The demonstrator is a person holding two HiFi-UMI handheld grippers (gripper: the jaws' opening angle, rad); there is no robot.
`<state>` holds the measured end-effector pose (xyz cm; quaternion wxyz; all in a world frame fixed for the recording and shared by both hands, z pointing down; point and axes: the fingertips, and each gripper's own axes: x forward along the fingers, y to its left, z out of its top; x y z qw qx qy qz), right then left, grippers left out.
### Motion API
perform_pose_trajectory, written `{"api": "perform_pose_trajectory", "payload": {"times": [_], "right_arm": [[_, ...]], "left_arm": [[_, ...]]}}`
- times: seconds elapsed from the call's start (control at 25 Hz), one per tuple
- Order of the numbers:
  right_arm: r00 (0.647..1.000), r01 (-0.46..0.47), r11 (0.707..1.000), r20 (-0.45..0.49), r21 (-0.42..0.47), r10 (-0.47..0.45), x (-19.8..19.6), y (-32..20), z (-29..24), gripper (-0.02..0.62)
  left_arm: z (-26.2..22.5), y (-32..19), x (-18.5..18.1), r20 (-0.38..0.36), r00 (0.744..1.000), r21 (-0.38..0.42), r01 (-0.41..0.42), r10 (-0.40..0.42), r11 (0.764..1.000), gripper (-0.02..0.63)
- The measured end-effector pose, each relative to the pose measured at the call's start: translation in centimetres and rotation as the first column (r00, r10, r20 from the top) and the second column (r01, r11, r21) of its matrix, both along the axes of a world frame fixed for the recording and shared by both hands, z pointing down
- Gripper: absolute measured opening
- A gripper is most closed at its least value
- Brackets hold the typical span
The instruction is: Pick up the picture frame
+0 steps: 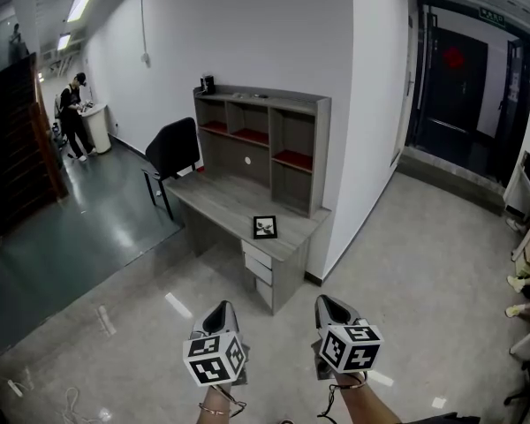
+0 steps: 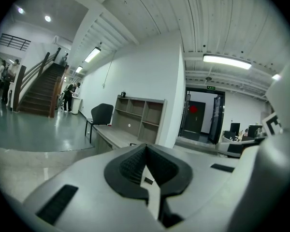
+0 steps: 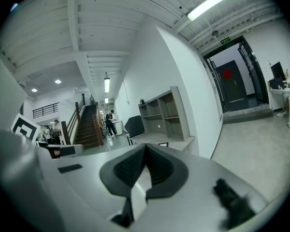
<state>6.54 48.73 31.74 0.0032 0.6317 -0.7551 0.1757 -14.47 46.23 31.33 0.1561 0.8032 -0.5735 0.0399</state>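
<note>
A small black picture frame (image 1: pixel 265 227) with a white mat lies flat near the front right end of a grey desk (image 1: pixel 221 200). In the right gripper view the frame (image 3: pixel 163 144) shows as a thin dark edge on the desk top. My left gripper (image 1: pixel 223 308) and right gripper (image 1: pixel 329 303) hang side by side over the floor, well short of the desk. Both are shut with nothing between the jaws; the tips meet in the left gripper view (image 2: pixel 145 146) and the right gripper view (image 3: pixel 145 146).
A shelf hutch (image 1: pixel 263 144) stands on the desk against the white wall. A black chair (image 1: pixel 171 151) sits at the desk's far left. Drawers (image 1: pixel 258 266) face me. A person (image 1: pixel 71 113) stands far left by stairs (image 1: pixel 18 140). Dark doors (image 1: pixel 464 91) are at the right.
</note>
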Motion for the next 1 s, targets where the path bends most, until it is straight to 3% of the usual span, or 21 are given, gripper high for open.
{"api": "perform_pose_trajectory", "payload": {"times": [0.44, 1.0], "right_arm": [[0.999, 0.020, 0.999, 0.035, -0.047, -0.018, 1.6, -4.0, 2.6, 0.031], [1.000, 0.020, 0.999, 0.024, -0.030, -0.019, 3.2, -11.6, 2.7, 0.032]], "left_arm": [[2.0, -3.6, 2.0, 0.030, 0.999, -0.041, 0.020, -0.019, 0.999, 0.012], [2.4, -11.3, 3.7, 0.029, 0.999, -0.017, 0.017, -0.016, 1.000, 0.012]]}}
